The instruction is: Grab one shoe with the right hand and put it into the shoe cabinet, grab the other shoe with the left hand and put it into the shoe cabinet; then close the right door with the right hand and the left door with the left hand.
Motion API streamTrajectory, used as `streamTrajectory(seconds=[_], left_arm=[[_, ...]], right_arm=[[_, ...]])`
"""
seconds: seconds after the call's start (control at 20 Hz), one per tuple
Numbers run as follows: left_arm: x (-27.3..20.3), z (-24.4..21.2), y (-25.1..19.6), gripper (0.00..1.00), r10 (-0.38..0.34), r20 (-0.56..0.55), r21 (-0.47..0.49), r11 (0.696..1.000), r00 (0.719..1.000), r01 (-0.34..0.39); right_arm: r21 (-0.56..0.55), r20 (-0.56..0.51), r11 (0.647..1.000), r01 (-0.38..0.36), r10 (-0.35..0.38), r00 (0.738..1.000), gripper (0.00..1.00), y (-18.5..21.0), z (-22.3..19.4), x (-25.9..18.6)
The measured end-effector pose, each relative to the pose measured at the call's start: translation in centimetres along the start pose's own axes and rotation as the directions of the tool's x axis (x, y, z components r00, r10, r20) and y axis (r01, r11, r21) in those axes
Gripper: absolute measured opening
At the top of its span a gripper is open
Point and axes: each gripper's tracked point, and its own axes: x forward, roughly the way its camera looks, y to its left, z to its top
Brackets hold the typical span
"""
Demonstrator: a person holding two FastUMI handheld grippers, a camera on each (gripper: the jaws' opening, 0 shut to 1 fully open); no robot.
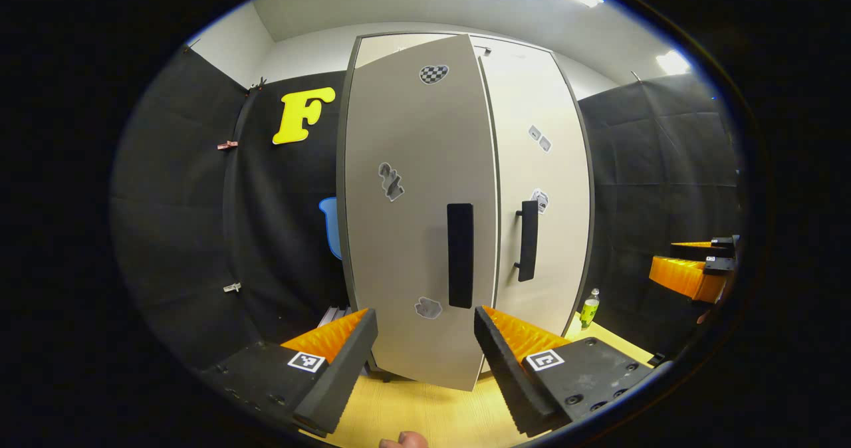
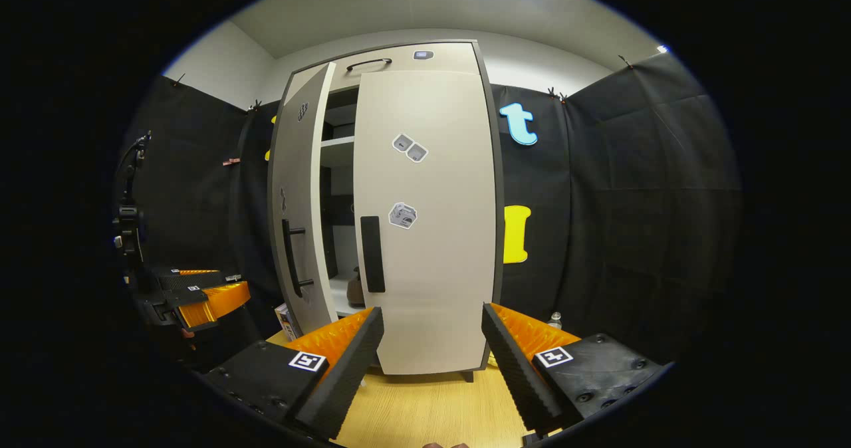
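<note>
The tall beige shoe cabinet [image 1: 532, 169] stands on a wooden floor. Its right door [image 2: 425, 235] lies flat against the front, with a black handle [image 2: 371, 254]. The left door [image 1: 412, 202] stands partly open, with its black handle [image 1: 460, 255] facing me. Through the gap I see white shelves and a dark shoe [image 2: 356, 290] on a low shelf. My left gripper [image 1: 425, 315] is open, just in front of the left door's lower part. My right gripper [image 2: 432, 312] is open and empty before the right door. The second shoe is hidden.
A green bottle [image 1: 589, 308] stands on the floor right of the cabinet. A small box [image 2: 284, 322] sits by the cabinet's left foot. Black cloth walls close in both sides. The wooden floor [image 2: 425, 408] runs in front of the cabinet.
</note>
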Motion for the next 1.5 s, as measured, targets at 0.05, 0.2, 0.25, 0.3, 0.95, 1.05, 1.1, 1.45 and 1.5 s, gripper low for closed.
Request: streamTrajectory(seconds=[0.05,0.2,0.25,0.3,0.95,1.05,1.1,1.45,1.5], left_arm=[[0.0,0.1,0.2,0.93,0.002,0.002,0.004,1.000,1.000,-0.002],[-0.3,0.3,0.5,0.94,0.009,0.008,0.010,1.000,1.000,-0.009],[-0.9,0.1,0.6,0.94,0.011,0.009,0.008,1.000,1.000,-0.011],[-0.9,0.2,0.7,0.94,0.018,0.010,0.007,1.000,1.000,-0.018],[-1.8,0.8,1.6,0.94,0.052,0.037,-0.009,0.999,0.998,-0.052],[-2.0,1.1,1.7,0.94,0.057,0.046,-0.019,0.998,0.997,-0.056],[-2.1,1.2,1.7,0.94,0.059,0.051,-0.023,0.998,0.997,-0.058],[-1.8,0.8,1.5,0.93,0.047,0.056,-0.039,0.998,0.997,-0.045],[-1.8,0.8,1.4,0.94,0.046,0.055,-0.041,0.998,0.997,-0.044]], right_arm=[[-0.001,0.000,1.000,-0.001,0.001,1.000,0.98,0.1,0.0,-0.1],[-0.005,0.002,1.000,-0.006,0.006,1.000,0.98,0.6,-0.1,-0.5],[-0.006,0.004,1.000,-0.005,0.005,1.000,0.98,0.7,0.0,-0.5],[-0.008,0.004,1.000,-0.005,0.005,1.000,0.98,0.7,0.0,-0.5],[-0.011,0.023,1.000,0.023,-0.023,0.999,0.98,0.3,0.3,-0.8],[-0.013,0.025,0.999,0.032,-0.032,0.999,0.98,0.2,0.3,-0.7],[-0.011,0.027,0.999,0.032,-0.032,0.999,0.98,0.2,0.3,-0.6],[-0.022,0.022,0.999,0.046,-0.045,0.999,0.98,0.4,0.2,-0.3],[-0.022,0.023,0.999,0.048,-0.047,0.999,0.98,0.4,0.2,-0.2]])
